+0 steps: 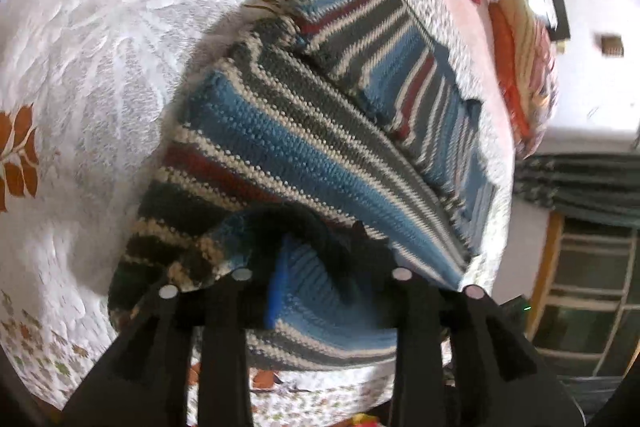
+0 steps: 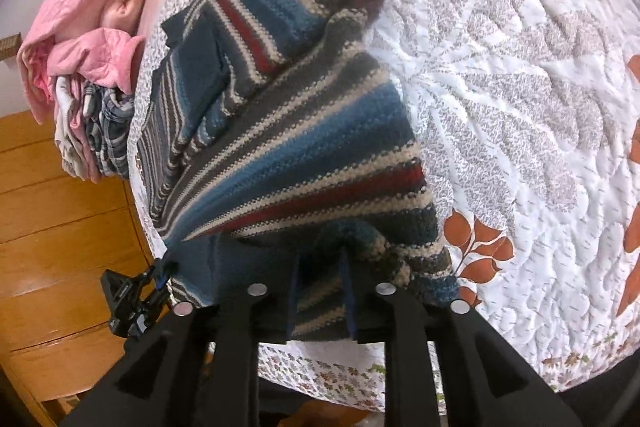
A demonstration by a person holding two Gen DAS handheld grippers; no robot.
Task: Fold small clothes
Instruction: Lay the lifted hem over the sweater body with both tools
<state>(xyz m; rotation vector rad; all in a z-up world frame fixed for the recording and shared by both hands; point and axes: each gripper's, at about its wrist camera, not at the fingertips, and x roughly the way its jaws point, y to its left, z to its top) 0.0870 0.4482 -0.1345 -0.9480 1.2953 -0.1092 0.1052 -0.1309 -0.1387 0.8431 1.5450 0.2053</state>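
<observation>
at the bottom of each view, the left gripper and right gripper are each pinching the near edge of the striped sweater, which is lying mid-frame across the quilt; a clothes pile is sitting upper left.

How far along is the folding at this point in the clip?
Midway on one garment. Done: the striped knit sweater lies partly doubled on the quilted bedspread. In hand: the left hand-held gripper and right hand-held gripper each hold its near edge. Left: finishing this fold, then apparently the pile of pink and other clothes.
</observation>
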